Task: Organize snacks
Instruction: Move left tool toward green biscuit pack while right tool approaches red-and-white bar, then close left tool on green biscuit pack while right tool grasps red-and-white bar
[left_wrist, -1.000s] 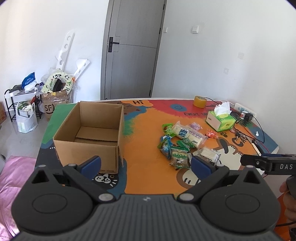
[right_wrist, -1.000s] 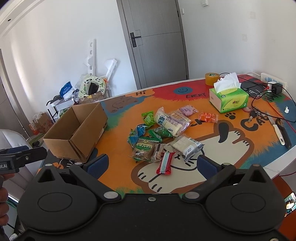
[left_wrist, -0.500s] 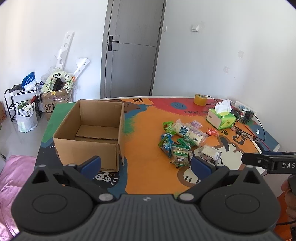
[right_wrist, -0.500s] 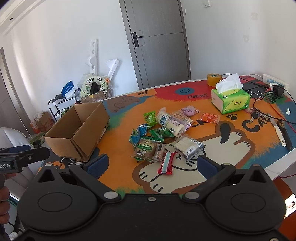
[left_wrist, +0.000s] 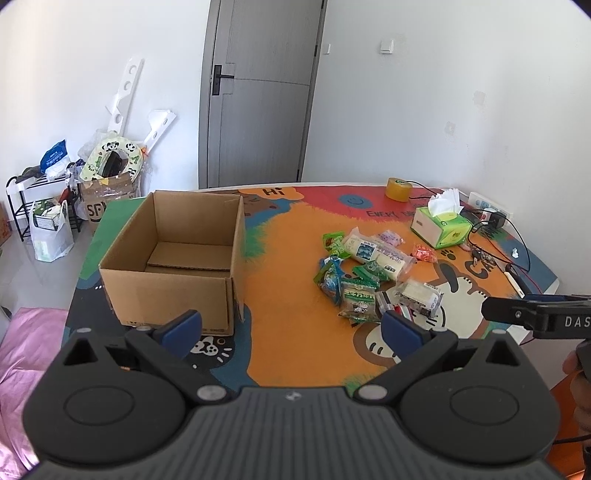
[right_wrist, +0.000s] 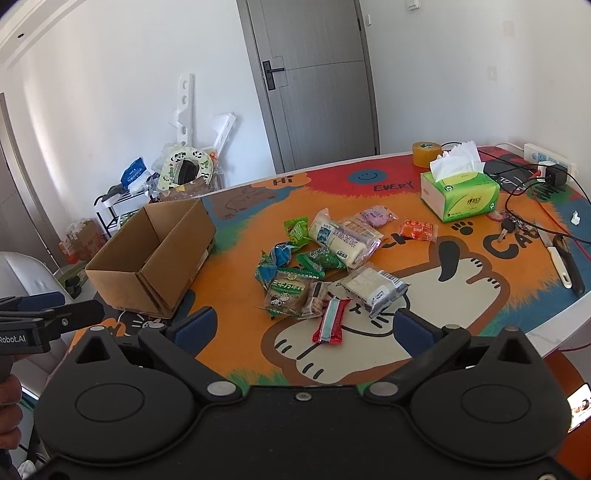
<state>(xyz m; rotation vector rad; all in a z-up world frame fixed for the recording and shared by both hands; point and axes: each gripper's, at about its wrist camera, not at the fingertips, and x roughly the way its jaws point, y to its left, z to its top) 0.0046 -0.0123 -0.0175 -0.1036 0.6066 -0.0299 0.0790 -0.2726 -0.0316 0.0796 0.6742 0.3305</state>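
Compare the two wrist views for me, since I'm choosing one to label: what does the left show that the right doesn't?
Left only: the floor of the box, with nothing in it.
Right only: the whole red bar, the keys and a knife.
Both: the snacks, tissue box and tape.

box (left_wrist: 173, 258) left on counter (left_wrist: 288, 295) | snacks (left_wrist: 365, 273) right of box, apart | tissues (left_wrist: 441, 229) behind snacks | tape (left_wrist: 399, 189) behind tissues

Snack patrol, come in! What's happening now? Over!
Left gripper and right gripper open, empty. Snack pile on table, cardboard box empty. Nothing blocking.
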